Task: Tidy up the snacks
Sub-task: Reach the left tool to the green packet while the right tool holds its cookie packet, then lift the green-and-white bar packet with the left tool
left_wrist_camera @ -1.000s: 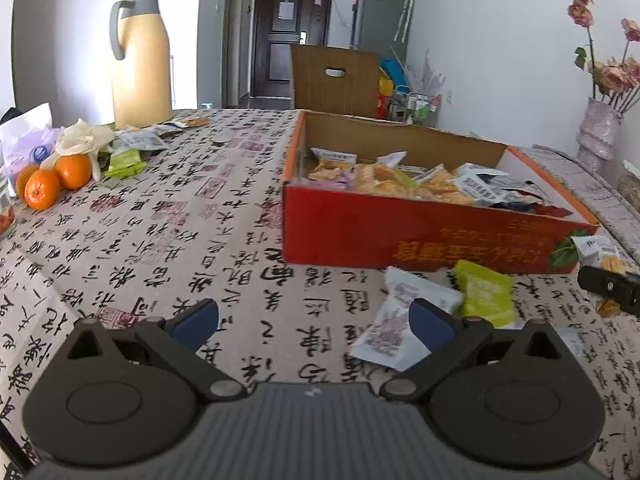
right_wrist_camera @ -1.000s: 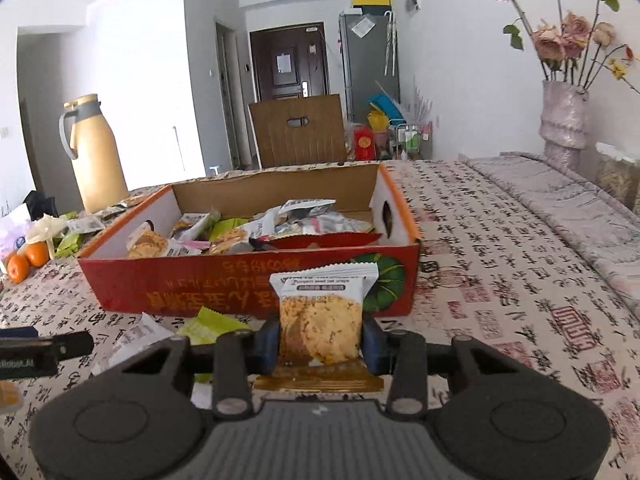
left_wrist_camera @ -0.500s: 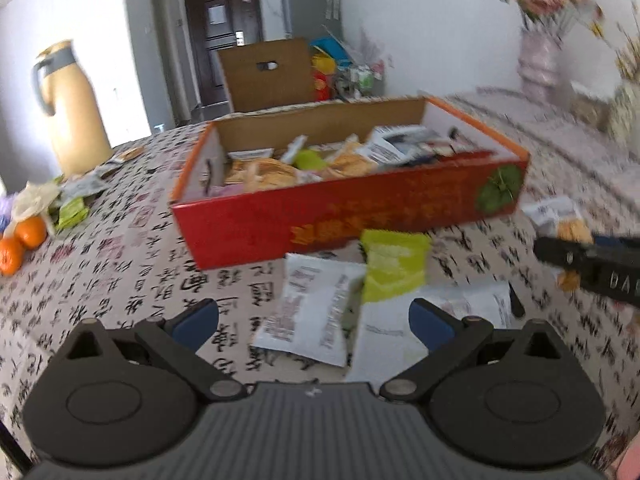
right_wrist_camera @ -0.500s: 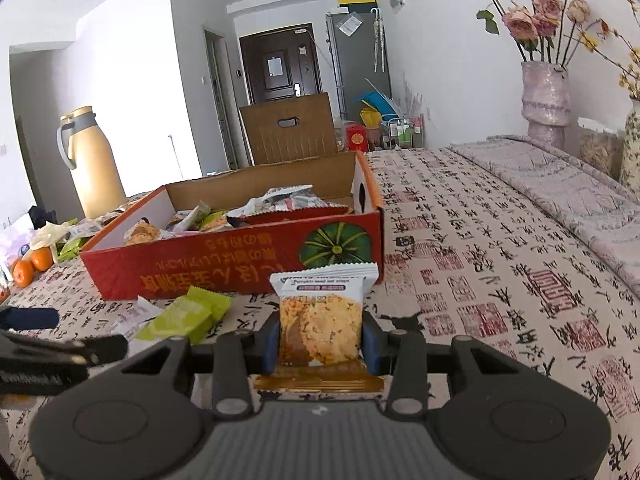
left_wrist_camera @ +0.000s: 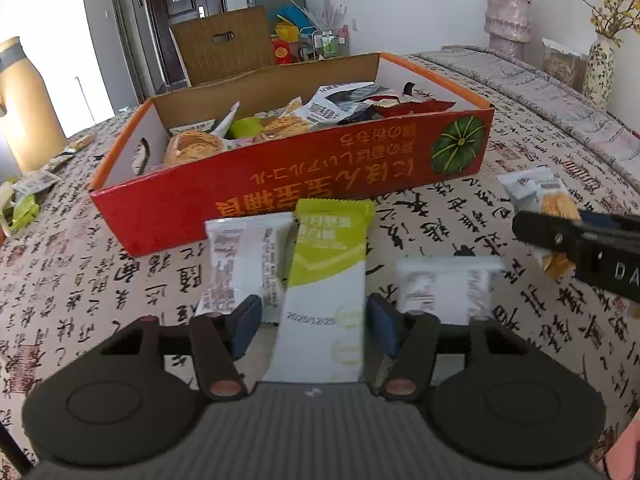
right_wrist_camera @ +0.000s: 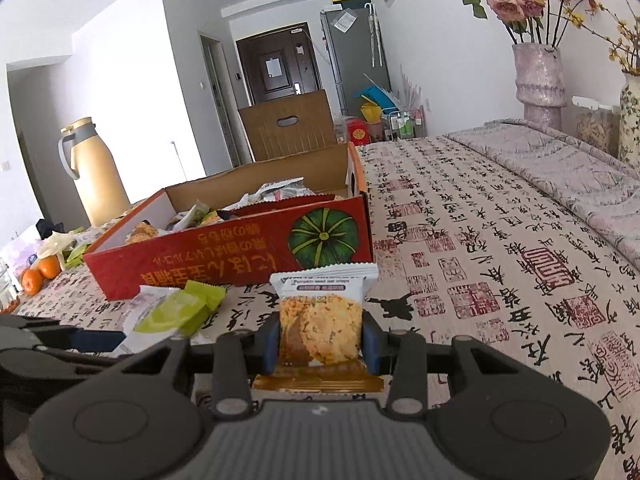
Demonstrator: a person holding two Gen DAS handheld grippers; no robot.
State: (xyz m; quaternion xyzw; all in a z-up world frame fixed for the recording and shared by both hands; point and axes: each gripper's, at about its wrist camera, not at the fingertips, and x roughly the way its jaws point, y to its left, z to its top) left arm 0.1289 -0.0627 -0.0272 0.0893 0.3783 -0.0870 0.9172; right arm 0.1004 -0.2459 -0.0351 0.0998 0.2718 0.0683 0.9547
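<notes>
A red cardboard box (left_wrist_camera: 280, 184) full of snack packets stands on the table; it also shows in the right wrist view (right_wrist_camera: 224, 264). My left gripper (left_wrist_camera: 316, 330) is open, its pads either side of a green and white packet (left_wrist_camera: 328, 280) lying on the cloth. White packets lie left (left_wrist_camera: 244, 264) and right (left_wrist_camera: 444, 288) of it. My right gripper (right_wrist_camera: 320, 342) is shut on a cracker packet (right_wrist_camera: 320, 328), held above the table right of the box; it shows at the right in the left wrist view (left_wrist_camera: 540, 204).
A yellow thermos (right_wrist_camera: 96, 172), oranges (right_wrist_camera: 40, 272) and loose wrappers sit at the table's left. Flower vases (right_wrist_camera: 540, 80) stand at the far right edge. A brown cardboard box (right_wrist_camera: 288, 124) is behind the table. The cloth right of the red box is bare.
My left gripper has swung right and down onto the green and white packet and its fingers have narrowed around it. My right gripper has drifted right, still holding the cracker packet.
</notes>
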